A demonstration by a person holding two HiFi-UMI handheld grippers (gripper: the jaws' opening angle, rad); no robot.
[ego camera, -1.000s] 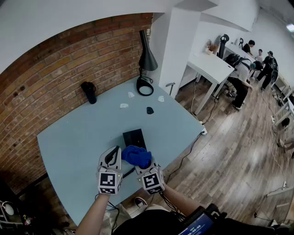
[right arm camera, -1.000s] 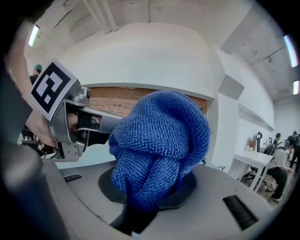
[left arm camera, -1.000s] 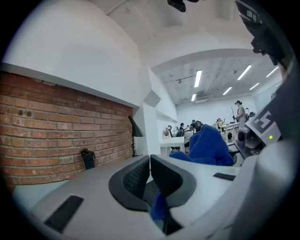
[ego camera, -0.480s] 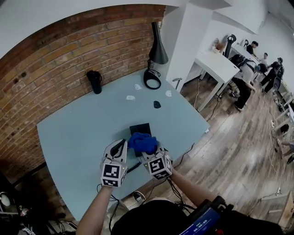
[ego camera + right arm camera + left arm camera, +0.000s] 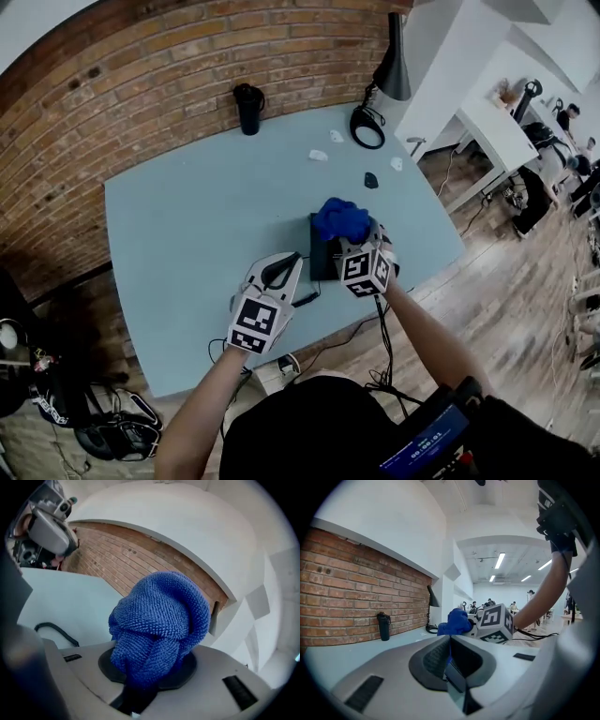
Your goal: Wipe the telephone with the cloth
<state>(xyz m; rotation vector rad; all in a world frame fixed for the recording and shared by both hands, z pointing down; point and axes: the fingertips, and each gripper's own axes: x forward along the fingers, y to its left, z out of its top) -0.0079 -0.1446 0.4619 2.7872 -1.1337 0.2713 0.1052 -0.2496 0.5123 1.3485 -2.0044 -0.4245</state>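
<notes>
One wiping stroke appears in hand: the right gripper (image 5: 354,236) clamps the bunched blue knitted cloth (image 5: 341,219) over the flat black telephone (image 5: 322,253) on the pale blue table (image 5: 187,234), the left gripper (image 5: 286,266) sits closed and empty beside it, and the next move likely calls for pressing down.

Left gripper (image 5: 283,270): jaws together (pads meet along one seam in the left gripper view), pointing forward, away from the body. Left forearm (image 5: 202,417) bare and extended.

Right gripper (image 5: 356,246): jaws clamped on a bunched blue cloth (image 5: 159,620), held ahead and right of the left gripper, the two apart. Right forearm (image 5: 424,328) stretched forward, marker cube facing the head camera.
</notes>
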